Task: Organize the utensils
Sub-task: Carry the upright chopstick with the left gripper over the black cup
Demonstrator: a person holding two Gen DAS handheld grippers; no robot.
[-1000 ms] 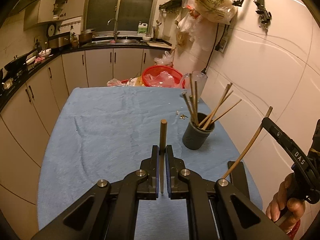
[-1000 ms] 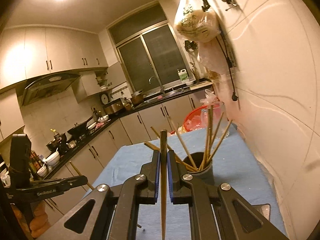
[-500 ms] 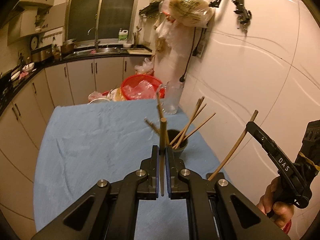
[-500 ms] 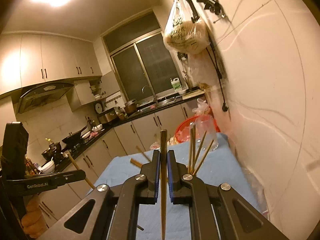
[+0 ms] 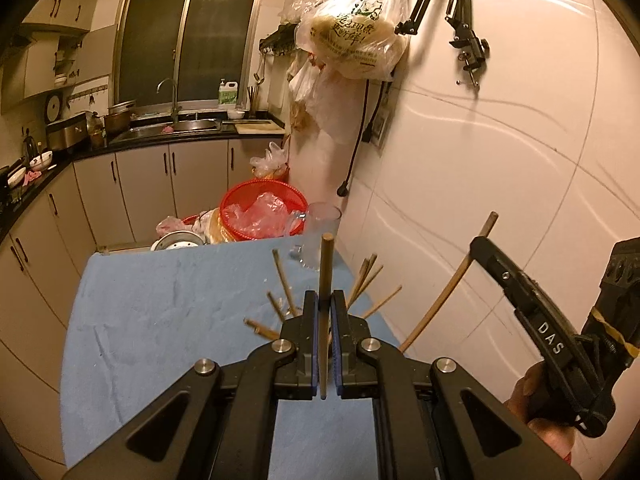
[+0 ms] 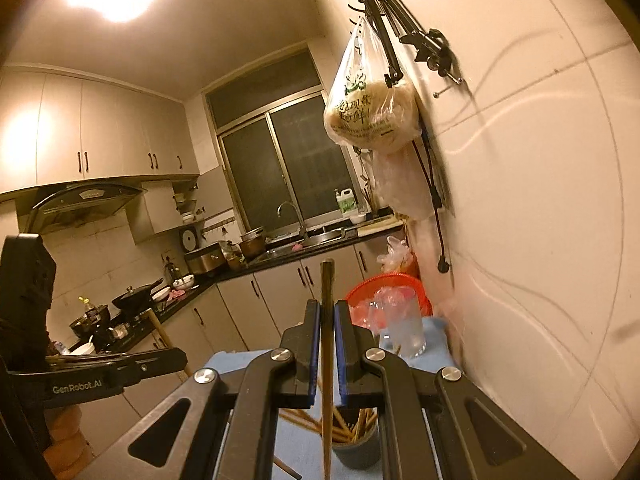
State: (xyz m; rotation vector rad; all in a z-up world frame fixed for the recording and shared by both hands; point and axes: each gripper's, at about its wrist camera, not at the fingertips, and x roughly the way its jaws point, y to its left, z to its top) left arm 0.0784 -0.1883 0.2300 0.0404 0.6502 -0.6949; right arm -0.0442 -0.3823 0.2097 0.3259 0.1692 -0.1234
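My left gripper (image 5: 325, 300) is shut on one wooden chopstick (image 5: 326, 260) that stands upright between the pads. Behind its fingers, several chopsticks (image 5: 282, 276) fan out of a cup that the gripper hides. My right gripper (image 6: 327, 308) is shut on another chopstick (image 6: 327, 280), which also stands upright. Below it is the dark cup (image 6: 356, 452), holding several chopsticks (image 6: 352, 426). In the left wrist view the right gripper (image 5: 482, 246) shows at the right with its slanted chopstick (image 5: 448, 284). The left gripper (image 6: 176, 360) shows at the left of the right wrist view.
A blue cloth (image 5: 160, 320) covers the table along the white wall. A glass mug (image 5: 320, 232) and a red basket (image 5: 260, 212) with plastic bags sit at its far end. A full plastic bag (image 6: 368, 112) hangs on the wall above. Kitchen counters run along the left and back.
Both grippers have risen, each still holding its chopstick. The cup has slipped lower in both views and now lies behind the left gripper's fingers.
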